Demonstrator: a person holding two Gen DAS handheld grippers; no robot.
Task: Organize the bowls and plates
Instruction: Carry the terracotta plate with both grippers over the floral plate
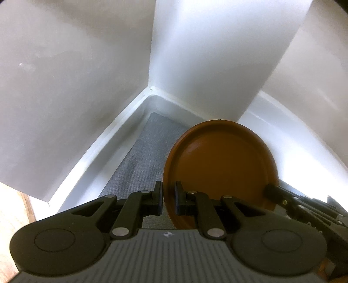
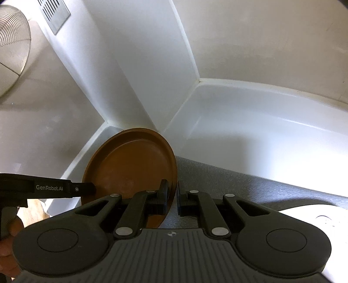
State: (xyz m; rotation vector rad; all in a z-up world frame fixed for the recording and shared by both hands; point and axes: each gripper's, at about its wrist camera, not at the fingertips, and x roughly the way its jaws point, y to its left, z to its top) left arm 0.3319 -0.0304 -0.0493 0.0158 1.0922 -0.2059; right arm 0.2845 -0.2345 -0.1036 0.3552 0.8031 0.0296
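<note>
Both tools clamp one brown plate (image 1: pixel 219 161)
Left tool (image 1: pixel 168 196) pinches its left rim, right tool (image 2: pixel 173 196) its right; only the right view shows a fan (image 2: pixel 10 48).

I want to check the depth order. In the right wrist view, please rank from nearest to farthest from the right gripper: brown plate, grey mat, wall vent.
1. brown plate, clamped at the right gripper.
2. grey mat, just beyond, right.
3. wall vent, upper left.
</note>
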